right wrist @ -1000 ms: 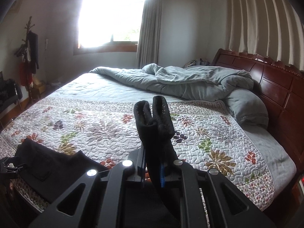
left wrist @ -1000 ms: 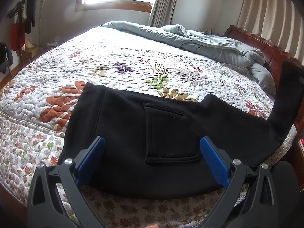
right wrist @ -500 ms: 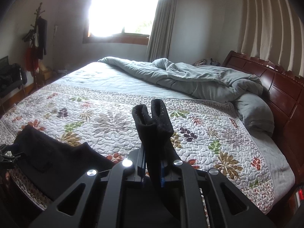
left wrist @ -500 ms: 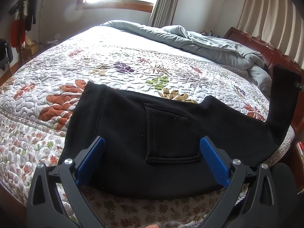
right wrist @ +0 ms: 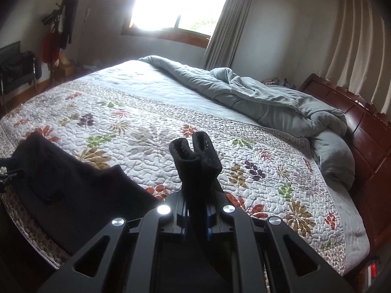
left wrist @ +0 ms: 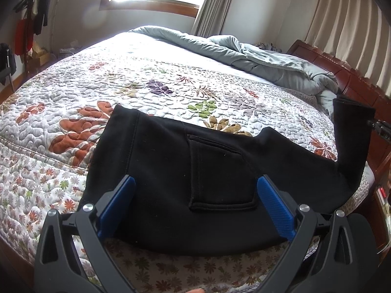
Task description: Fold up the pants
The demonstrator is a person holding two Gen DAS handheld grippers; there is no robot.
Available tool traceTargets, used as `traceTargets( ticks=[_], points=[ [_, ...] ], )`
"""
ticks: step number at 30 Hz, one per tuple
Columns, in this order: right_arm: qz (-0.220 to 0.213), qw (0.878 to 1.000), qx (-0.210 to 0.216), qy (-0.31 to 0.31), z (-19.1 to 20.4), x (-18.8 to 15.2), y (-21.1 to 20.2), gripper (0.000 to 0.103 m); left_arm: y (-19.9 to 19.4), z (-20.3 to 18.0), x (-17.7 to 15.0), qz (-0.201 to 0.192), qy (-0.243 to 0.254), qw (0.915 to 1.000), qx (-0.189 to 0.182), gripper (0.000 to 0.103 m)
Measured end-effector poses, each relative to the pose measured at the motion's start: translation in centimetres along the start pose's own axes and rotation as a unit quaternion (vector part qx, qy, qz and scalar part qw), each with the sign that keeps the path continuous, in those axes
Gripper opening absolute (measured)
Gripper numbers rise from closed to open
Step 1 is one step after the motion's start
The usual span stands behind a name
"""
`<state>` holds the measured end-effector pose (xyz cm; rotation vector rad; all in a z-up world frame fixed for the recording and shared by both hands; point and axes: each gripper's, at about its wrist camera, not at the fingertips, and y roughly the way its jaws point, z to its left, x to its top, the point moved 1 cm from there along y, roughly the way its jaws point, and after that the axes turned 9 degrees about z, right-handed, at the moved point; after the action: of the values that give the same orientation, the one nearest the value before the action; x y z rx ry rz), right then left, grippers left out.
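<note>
Black pants lie along the near edge of the bed on a floral quilt, back pocket up. My left gripper is open, its blue pads either side of the waist and pocket area, just above the fabric. My right gripper is shut on the leg cuffs, which stick up from between its jaws. In the left wrist view the held leg end rises at the far right. The waist part of the pants lies at the left of the right wrist view.
A rumpled grey duvet lies across the far side of the bed. A dark wooden headboard runs along the right. A window and curtains are behind. A coat rack stands at the far left.
My right gripper has carried the held cuffs a little further left along the bed. My left gripper has stayed open over the waist.
</note>
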<state>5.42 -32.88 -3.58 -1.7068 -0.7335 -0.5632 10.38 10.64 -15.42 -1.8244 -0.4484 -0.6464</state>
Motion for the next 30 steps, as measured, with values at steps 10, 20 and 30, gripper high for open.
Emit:
traceTargets(
  ticks=[10, 20, 30],
  points=[
    [0.015, 0.998, -0.018, -0.065, 4.1, -0.7, 1.5, 0.011, -0.1, 0.0, 0.0, -0.002, -0.003, 1.0000, -0.006, 0.100],
    [0.033, 0.991, -0.030, -0.129, 8.2, -2.0, 3.0, 0.011, -0.5, 0.3, -0.1, -0.004, -0.007, 0.9999, -0.013, 0.100],
    [0.053, 0.985, -0.026, -0.159, 10.4, -3.1, 4.5, 0.011, -0.5, 0.4, -0.1, -0.003, -0.007, 0.9999, -0.015, 0.100]
  ],
)
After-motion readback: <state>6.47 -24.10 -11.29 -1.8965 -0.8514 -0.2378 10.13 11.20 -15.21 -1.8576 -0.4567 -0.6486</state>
